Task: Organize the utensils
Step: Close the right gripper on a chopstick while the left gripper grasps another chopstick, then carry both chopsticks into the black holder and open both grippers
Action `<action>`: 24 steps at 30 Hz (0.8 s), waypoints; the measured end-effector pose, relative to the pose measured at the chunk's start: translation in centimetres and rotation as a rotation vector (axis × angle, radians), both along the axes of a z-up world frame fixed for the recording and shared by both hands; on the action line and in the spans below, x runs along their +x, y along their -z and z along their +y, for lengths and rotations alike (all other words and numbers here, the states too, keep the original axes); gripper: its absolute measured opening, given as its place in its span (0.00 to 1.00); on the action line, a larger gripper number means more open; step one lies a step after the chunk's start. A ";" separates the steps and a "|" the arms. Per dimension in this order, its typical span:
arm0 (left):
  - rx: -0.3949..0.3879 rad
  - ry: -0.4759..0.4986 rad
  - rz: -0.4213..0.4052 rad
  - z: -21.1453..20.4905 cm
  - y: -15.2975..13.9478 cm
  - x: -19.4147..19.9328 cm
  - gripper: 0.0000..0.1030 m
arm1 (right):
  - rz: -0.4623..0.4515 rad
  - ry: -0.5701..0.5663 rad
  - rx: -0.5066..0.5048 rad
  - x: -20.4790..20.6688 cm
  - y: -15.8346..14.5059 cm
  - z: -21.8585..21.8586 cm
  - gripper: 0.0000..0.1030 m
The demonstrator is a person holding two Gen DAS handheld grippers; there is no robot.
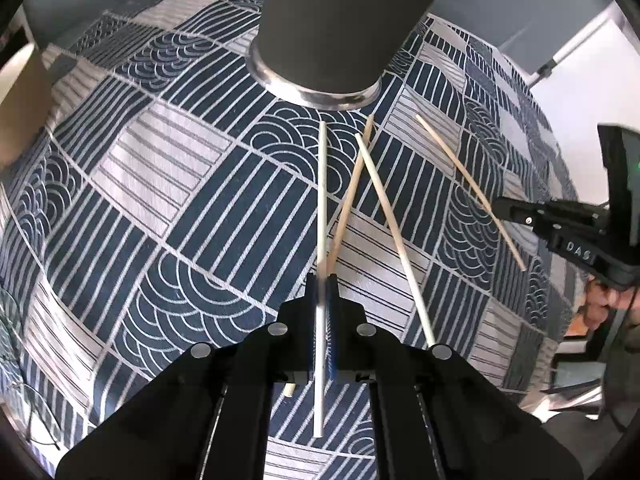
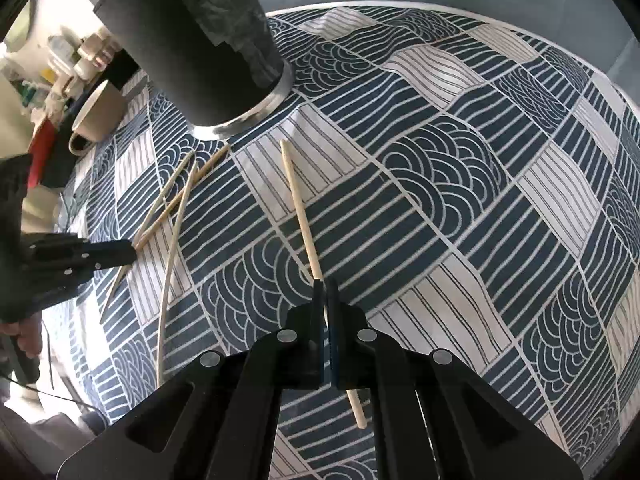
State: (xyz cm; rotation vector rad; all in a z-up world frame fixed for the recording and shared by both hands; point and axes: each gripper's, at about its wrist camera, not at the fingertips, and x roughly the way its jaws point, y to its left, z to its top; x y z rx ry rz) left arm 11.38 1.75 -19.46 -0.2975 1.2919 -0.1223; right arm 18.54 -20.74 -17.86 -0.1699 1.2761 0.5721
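Several chopsticks lie on a blue and white patterned tablecloth [image 1: 160,168] in front of a tall dark cylindrical holder [image 1: 320,40] with a metal base ring. My left gripper [image 1: 322,280] is shut on a pale chopstick [image 1: 321,200] that points toward the holder. A tan chopstick [image 1: 352,192] and another pale one [image 1: 392,232] lie crossed just to its right. My right gripper [image 2: 326,284] is shut on a tan chopstick [image 2: 298,208], which also points toward the holder [image 2: 192,48]. In the left wrist view the right gripper [image 1: 498,204] sits on that far-right chopstick [image 1: 460,172].
A beige mug [image 2: 100,116] stands on the cloth left of the holder, with cluttered shelves behind it. The left gripper [image 2: 132,250] reaches in among three chopsticks [image 2: 172,216] at the left. A hand [image 1: 600,308] shows at the right edge. The table edge curves along the back.
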 end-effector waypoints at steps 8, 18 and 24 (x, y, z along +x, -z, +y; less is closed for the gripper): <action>-0.077 -0.069 -0.028 2.2 -1.8 -1.0 0.05 | 0.004 0.037 0.047 0.2 -1.1 -1.6 0.02; -0.023 -0.100 -0.081 4.3 -4.2 -1.3 0.05 | 0.003 -0.022 0.054 0.4 -2.0 -0.7 0.09; -0.055 -0.171 -0.129 6.3 -5.9 -2.1 0.05 | -0.003 -0.083 -0.016 0.2 -1.1 1.4 0.31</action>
